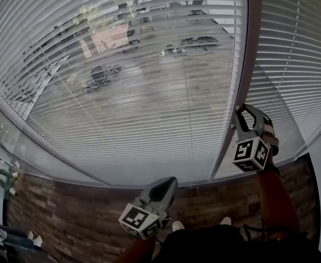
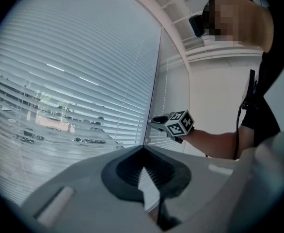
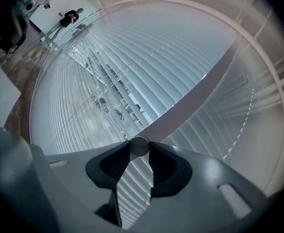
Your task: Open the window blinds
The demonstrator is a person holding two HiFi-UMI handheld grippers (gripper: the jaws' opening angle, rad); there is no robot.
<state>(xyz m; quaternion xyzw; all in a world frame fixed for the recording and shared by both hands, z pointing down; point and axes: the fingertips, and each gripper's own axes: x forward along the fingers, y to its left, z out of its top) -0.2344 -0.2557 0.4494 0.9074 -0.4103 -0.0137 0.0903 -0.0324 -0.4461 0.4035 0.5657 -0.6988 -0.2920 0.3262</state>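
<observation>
White slatted window blinds point(image 1: 138, 92) fill the head view, tilted enough that a street shows through them. A second blind panel point(image 1: 292, 48) hangs to the right of the brown mullion point(image 1: 247, 53). My right gripper point(image 1: 239, 115) is raised at the mullion's lower part. In the right gripper view its jaws point(image 3: 139, 150) pinch a small round rod, the blind wand point(image 3: 139, 143), seen end-on between the fingertips. My left gripper point(image 1: 168, 183) hangs lower, near the floor edge, clear of the blinds. Its jaw tips point(image 2: 142, 148) meet with nothing between them.
A pale sill point(image 1: 67, 169) runs under the blinds, with wood-plank floor point(image 1: 67, 212) below it. The person's shoes point(image 1: 225, 221) stand by the window. A person point(image 3: 70, 17) stands far off along the glass wall. A white wall point(image 2: 214, 96) lies right of the window.
</observation>
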